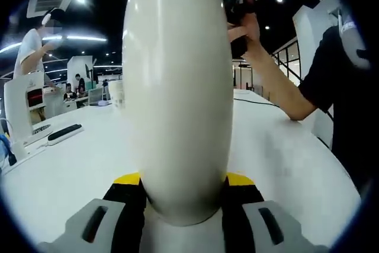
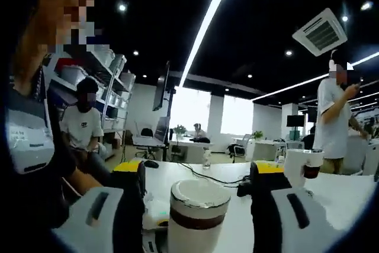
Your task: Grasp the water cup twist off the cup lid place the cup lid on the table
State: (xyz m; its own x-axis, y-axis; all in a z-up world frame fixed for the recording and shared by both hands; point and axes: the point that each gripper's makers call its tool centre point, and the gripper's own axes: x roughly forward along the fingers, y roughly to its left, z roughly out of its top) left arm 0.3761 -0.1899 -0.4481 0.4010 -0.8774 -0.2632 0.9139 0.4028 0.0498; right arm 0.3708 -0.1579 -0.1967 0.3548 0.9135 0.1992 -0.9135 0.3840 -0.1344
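Water cup [image 1: 177,99] clamped in left tongs [image 1: 182,191]; right tongs [image 2: 198,191] wide around its lid [image 2: 199,194].

Left tongs [image 1: 182,197] clamped shut (yellow tips showing); right tongs [image 2: 200,185] spread apart.

No readable text, labels, brand marks, nos. or signs in either view. Left gripper view: water cup [image 1: 177,87] body is plain white, no print on it. Badge on the person's lanyard [image 1: 349,28] is too blurred to read. Equipment at the left edge [image 1: 26,108] has a small red panel, no chars legible. Right gripper view: cup lid [image 2: 199,197] has a plain white top w/ a dark band, no lettering. White device on the person's chest [image 2: 26,137] has a few faint marks, too small to make out. Wall screen [image 2: 161,87] is dark, nothing to read.
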